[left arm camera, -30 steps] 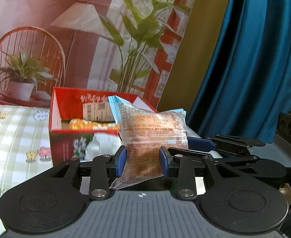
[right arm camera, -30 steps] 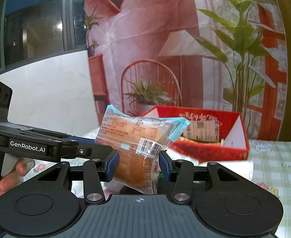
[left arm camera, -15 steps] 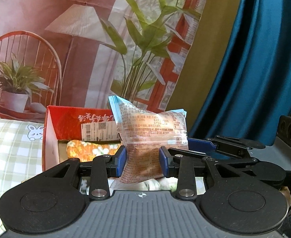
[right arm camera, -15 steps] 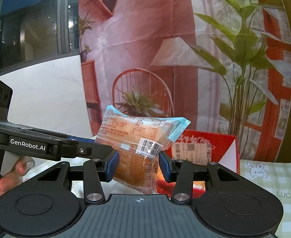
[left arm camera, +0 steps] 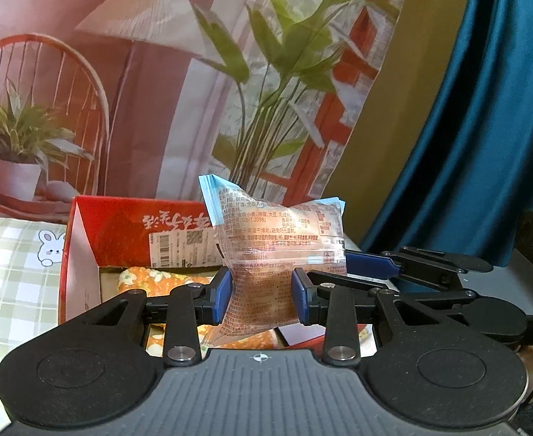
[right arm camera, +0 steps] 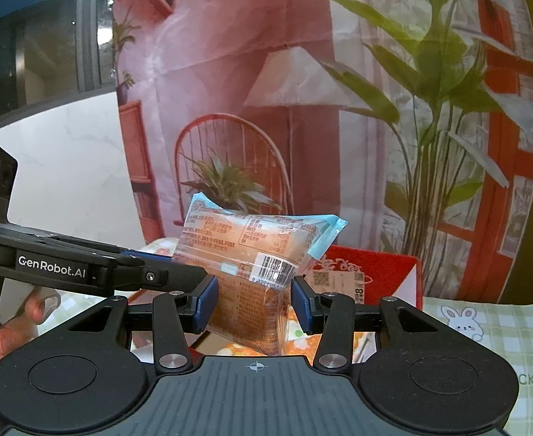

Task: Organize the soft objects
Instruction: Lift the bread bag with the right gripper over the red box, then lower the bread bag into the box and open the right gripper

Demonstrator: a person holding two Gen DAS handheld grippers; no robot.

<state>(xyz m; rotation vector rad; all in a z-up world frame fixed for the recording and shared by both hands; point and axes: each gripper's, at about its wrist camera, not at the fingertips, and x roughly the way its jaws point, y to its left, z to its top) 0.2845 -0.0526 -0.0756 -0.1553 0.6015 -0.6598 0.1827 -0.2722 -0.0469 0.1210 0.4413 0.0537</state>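
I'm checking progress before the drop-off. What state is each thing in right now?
Left hand-held gripper: shut on a bread packet, held upright, sealed.
Right hand-held gripper: shut on a second bread packet, tilted, sealed.
Red box: open at the top, orange floral item lying inside.
Checked tablecloth: spread flat under the box.

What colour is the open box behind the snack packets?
Red box, white inside; clearest in the left wrist view.

A printed backdrop (left arm camera: 150, 83) of lamp, wicker chair and leafy plants fills the upper left of the frame; a teal curtain (left arm camera: 484, 138) hangs at right. A green checked cloth with a rabbit (left arm camera: 15, 265) covers the table at lower left
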